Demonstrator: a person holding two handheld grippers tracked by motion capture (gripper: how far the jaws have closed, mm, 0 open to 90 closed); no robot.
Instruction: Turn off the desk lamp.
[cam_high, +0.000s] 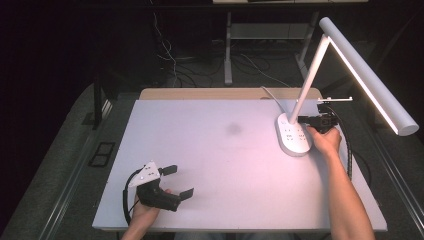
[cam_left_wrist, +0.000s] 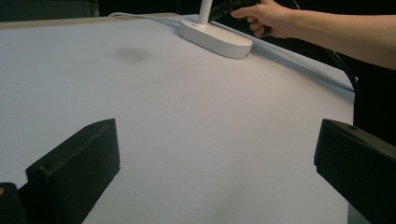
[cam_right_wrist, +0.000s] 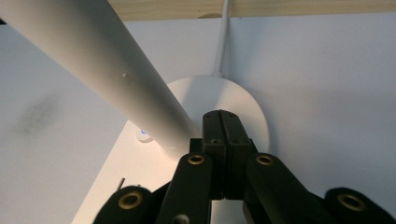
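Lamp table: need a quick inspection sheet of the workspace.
Surface: pale table, faint dark smudge near the middle.
Job's things: white desk lamp, lit, base at the right.
Clutter: nothing seen.
Grippers: right gripper shut, tips over the lamp base by the stem; left gripper open, near the front left edge, nothing between its jaws.
Cables: lamp cord runs off the far edge; black gripper cable at the right.
Surroundings: dark room, floor wires behind.
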